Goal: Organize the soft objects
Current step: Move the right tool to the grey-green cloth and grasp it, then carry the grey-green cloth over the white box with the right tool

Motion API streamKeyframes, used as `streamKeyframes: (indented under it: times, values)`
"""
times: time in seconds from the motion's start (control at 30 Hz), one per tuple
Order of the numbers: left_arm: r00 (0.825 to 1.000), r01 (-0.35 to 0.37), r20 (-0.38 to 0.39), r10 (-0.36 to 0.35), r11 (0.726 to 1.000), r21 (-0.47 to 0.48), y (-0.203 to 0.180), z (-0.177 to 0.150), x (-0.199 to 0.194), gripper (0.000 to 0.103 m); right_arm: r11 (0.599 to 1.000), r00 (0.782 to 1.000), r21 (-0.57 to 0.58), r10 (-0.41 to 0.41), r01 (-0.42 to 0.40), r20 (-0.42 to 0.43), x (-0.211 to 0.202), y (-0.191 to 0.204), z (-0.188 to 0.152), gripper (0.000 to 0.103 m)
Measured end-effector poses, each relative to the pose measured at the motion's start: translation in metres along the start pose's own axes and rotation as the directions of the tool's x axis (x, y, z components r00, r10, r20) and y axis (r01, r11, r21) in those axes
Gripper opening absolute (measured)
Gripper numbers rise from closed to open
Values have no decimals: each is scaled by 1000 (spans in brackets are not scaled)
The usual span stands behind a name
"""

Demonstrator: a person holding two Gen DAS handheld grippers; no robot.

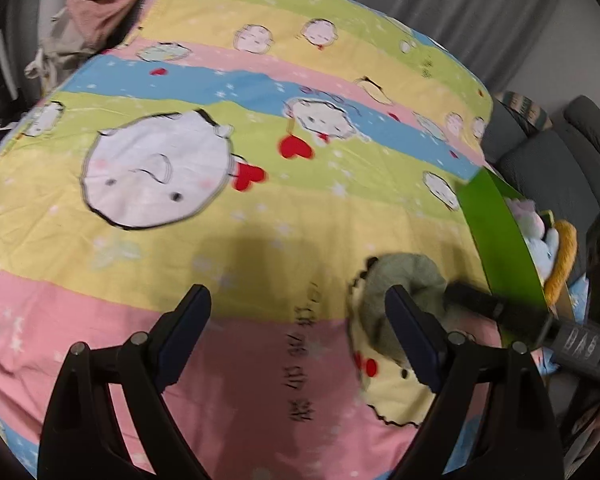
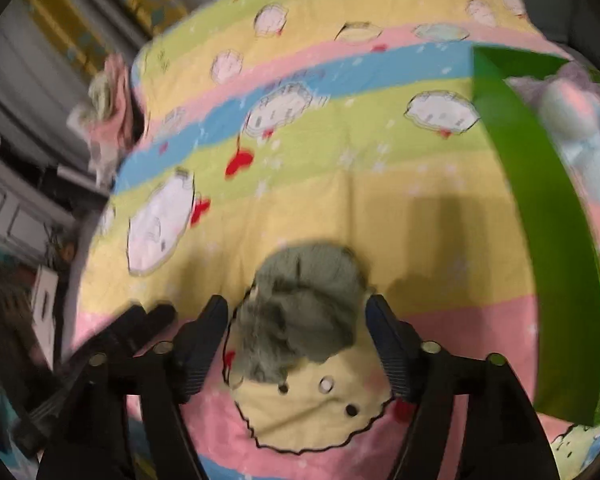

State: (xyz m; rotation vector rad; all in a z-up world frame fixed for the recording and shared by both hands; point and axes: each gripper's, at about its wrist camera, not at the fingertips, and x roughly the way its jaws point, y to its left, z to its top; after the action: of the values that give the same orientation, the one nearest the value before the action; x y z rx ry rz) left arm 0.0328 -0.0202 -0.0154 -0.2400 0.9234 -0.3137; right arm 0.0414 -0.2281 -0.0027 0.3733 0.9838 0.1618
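- Left wrist view: the left gripper (image 1: 298, 322) points steeply down over a bed covered by a striped cartoon bedsheet (image 1: 236, 216). Its fingers (image 1: 188, 320) stand wide apart and released, with only sheet between them.
- A grey plush toy (image 1: 404, 276) lies on the sheet, partly behind the right-hand finger; contact cannot be told.
- The right gripper (image 1: 460, 294) reaches in from the right edge, its tip at the toy. Pale lettering on its body is too blurred to read.
- A green box (image 1: 500, 232) stands at the bed's right edge, holding stuffed toys (image 1: 540, 240).
- Dark characters are printed on the pink stripe; blur makes them unreadable.
- Right wrist view: the right gripper (image 2: 296, 328) also tilts steeply down. Its fingers (image 2: 204, 336) straddle the grey plush toy (image 2: 304, 304) and are spread; whether the pads press it cannot be told.
- The green box (image 2: 540, 200) rises at the right, stuffed toys (image 2: 580, 128) inside.
- The left gripper (image 2: 148, 316) shows as a dark tip at the lower left.
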Motion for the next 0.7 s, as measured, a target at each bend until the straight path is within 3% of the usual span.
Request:
streamKeyframes:
  times: [0.1,0.2,0.27,0.4,0.43,0.47,0.5,0.6,0.7]
  values:
    - [998,58,-38,-58,998,20,-12,-6,11,86,999,999,36,31,-32,24,1,-10,6,73]
    - [989,120,-86,-117,992,40,-25,-13,22,75,993,995,74,91,-88,-41,23,-17,6,73]
    - [984,147,-108,-141,988,46,-33,-17,29,63,992,992,83,99,-92,-82,39,-17,3,70]
    - [990,130,-78,-121,984,122,-50,-21,39,41,998,998,42,42,-40,-46,45,-13,2,45]
    - [988,140,-79,-130,981,131,-52,-20,40,29,998,998,52,40,-38,-41,45,-15,1,39]
    - [982,172,-98,-160,977,130,-53,-20,43,25,998,999,61,37,-35,-33,44,-17,0,36]
    - [976,203,-107,-191,971,125,-56,-19,45,23,998,999,57,34,-32,-29,42,-19,-1,30]
    - [979,200,-85,-187,962,188,-71,-18,42,18,996,997,60,65,-63,-29,35,-23,-2,19]
    - [976,218,-52,-212,948,231,-89,-15,32,18,994,997,77,69,-72,32,11,-28,1,19]
